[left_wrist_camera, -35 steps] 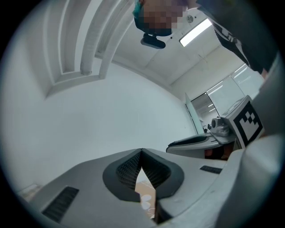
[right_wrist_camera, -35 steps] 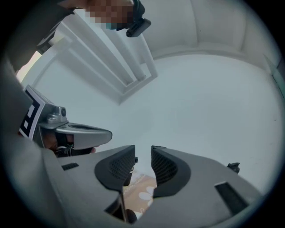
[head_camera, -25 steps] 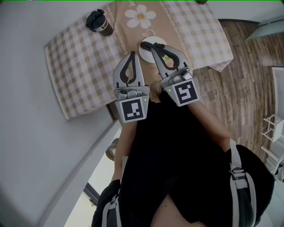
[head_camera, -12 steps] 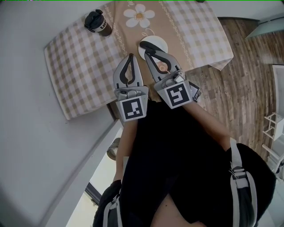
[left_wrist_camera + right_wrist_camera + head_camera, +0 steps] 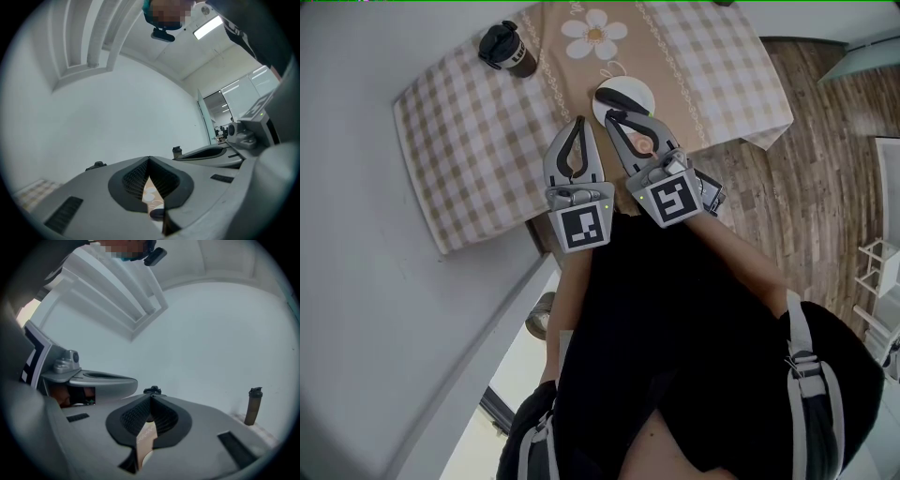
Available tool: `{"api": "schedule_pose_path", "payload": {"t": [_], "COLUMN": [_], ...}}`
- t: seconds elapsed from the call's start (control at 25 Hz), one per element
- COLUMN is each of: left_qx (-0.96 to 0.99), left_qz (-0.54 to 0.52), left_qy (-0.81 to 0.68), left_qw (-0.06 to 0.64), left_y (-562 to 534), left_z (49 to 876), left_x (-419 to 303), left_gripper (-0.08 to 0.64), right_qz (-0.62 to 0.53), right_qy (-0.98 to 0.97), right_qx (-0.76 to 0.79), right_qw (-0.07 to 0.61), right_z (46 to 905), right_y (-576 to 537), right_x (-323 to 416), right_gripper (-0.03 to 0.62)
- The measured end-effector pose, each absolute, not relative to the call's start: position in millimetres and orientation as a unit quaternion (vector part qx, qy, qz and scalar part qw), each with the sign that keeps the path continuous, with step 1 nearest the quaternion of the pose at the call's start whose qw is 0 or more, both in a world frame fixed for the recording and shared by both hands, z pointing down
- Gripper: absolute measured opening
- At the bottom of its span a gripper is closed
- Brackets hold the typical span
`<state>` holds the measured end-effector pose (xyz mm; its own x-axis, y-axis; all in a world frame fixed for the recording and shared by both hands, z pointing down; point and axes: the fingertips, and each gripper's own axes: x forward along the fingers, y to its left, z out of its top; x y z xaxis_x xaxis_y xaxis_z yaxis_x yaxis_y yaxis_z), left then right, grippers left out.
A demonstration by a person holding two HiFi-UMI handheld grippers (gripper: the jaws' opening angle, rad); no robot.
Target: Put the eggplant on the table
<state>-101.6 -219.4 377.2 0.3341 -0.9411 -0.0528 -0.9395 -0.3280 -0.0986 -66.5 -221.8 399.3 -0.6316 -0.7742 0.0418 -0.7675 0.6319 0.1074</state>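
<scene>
Head view: a table [image 5: 469, 141] lies under a soft beige-and-white checked cloth. A plain tan runner [image 5: 572, 80] printed with a white daisy goes down its middle. A round, glossy white plate [image 5: 630, 89] sits on the runner. A dark cup [image 5: 508, 47] with a black lid stands on the checks toward the far left corner, and wood-grain floor planks [image 5: 769, 178] show to the right. The left gripper [image 5: 578, 122] is smooth grey plastic with curved jaws and hangs over the cloth just beside the plate. Its tips meet, so the jaws form a teardrop loop with nothing in it. The right gripper [image 5: 612, 116] reaches over the plate's near rim, its jaws also brought together at the tips and gripping nothing. The eggplant cannot be picked out here, and the right gripper covers part of the plate.

Left gripper view: the jaws are closed tip to tip. Dark cross-hatched pads [image 5: 135, 179] frame a narrow wedge in which the flowered runner shows. A small dark rounded patch [image 5: 157, 213] sits at the bottom of the wedge, too small to identify. A smooth pale wall [image 5: 117, 103] rises beyond.

Right gripper view: the jaws are pressed together at the tips and empty, and their textured pads frame a sliver of tan runner. The cup's black lid peeks just past the tips. A slim brown bottle [image 5: 253, 408] with a dark cap stands upright at the right
</scene>
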Motion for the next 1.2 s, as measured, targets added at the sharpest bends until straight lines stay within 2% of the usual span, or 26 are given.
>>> {"api": "schedule_pose_path", "payload": {"t": [1.2], "left_qx": [-0.814], "left_qz": [-0.019], "left_qy": [0.579], "left_qw": [0.05], "left_y": [-219.2], "left_z": [395.9], "left_x": [-108.4], "left_gripper": [0.003], "right_qz": [-0.03], "right_qy": [-0.907], "right_qx": [0.416], "right_qw": [0.059], "right_z": [422.8], "right_y": [-222.9], "right_x": [-68.1], "right_gripper": [0.003]}}
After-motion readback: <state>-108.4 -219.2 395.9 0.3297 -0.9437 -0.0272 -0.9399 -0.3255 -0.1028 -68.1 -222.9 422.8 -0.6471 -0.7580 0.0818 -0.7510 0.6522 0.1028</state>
